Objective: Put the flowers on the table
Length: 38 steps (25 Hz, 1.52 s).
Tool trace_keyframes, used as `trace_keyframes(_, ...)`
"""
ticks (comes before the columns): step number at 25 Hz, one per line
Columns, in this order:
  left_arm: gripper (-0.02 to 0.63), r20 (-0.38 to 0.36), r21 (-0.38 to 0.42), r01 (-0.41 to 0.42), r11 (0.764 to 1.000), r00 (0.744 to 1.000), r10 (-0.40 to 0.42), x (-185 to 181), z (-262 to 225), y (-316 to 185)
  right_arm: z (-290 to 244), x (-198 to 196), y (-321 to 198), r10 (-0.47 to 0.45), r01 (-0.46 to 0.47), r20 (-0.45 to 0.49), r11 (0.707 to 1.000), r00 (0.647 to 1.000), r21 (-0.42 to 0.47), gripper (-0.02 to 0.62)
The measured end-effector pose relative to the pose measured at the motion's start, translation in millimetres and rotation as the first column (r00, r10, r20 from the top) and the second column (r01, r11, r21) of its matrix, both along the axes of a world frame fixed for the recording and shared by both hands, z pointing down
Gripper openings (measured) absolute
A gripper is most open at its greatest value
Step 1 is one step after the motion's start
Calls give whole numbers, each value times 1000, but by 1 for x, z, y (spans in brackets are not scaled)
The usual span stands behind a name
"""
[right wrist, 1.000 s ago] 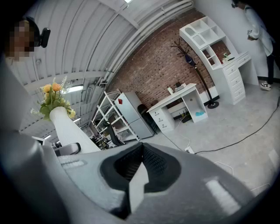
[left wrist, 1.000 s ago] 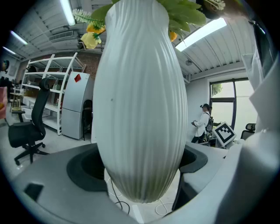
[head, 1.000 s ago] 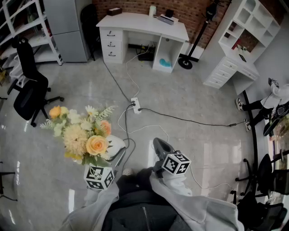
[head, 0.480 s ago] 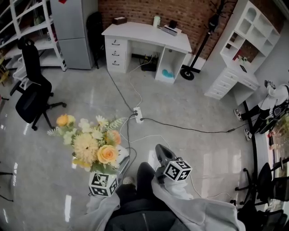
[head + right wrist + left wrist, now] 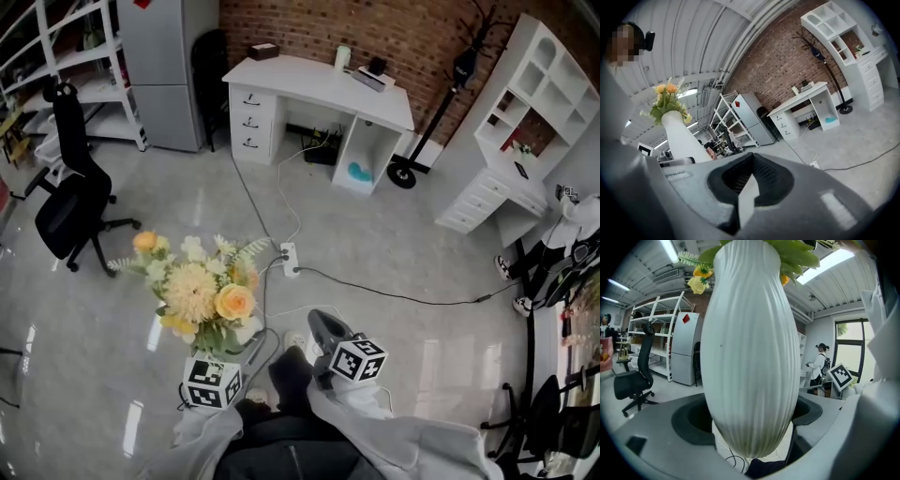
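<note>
A bouquet of yellow, peach and white flowers [image 5: 202,291] stands in a ribbed white vase [image 5: 750,357]. My left gripper [image 5: 246,342] is shut on the vase's belly, and the vase stays upright. In the right gripper view the vase [image 5: 682,136] and its flowers [image 5: 665,101] rise at the left. To the right of the vase, my right gripper [image 5: 319,323] is shut with nothing in it, its pads meeting. The white desk [image 5: 319,80] stands far ahead against the brick wall, with small items on its top.
A power strip [image 5: 289,258] and cables cross the floor between me and the desk. A black office chair [image 5: 70,202] is at the left. A grey cabinet [image 5: 169,66] stands at the back left and white shelving [image 5: 525,112] at the right. A person [image 5: 562,234] is at the far right.
Both grippers and the vase of flowers have moved forward across the floor. The desk now sits lower and nearer in the head view. Neither gripper has changed its hold.
</note>
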<state>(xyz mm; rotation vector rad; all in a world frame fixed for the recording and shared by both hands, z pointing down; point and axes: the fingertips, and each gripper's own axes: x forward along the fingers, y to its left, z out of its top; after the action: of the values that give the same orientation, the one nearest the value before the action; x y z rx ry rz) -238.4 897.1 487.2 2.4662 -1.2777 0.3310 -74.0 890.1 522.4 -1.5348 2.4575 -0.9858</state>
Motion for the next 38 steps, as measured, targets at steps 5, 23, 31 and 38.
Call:
trace_keyframes(5,471,17,-16,16,1000,1000,-16,35,4,-62,0,24,-67,-41,41,16,999,999,-2,0)
trace_keyframes(23,469,0,-116,44,992,999,-45,130,31,-207,7,87,-216,-156,156,13,987,988,-27,0)
trace_keyframes(31,469,19,-95,75,993,997,-73,144,37,-234,17,102,-246,-174,175,39,984,984,-21,0)
trace_keyframes(38,469,17,-113,87,990,996,-86,150,36,-239,17,112,-252,-181,183,63,983,982,-23,0)
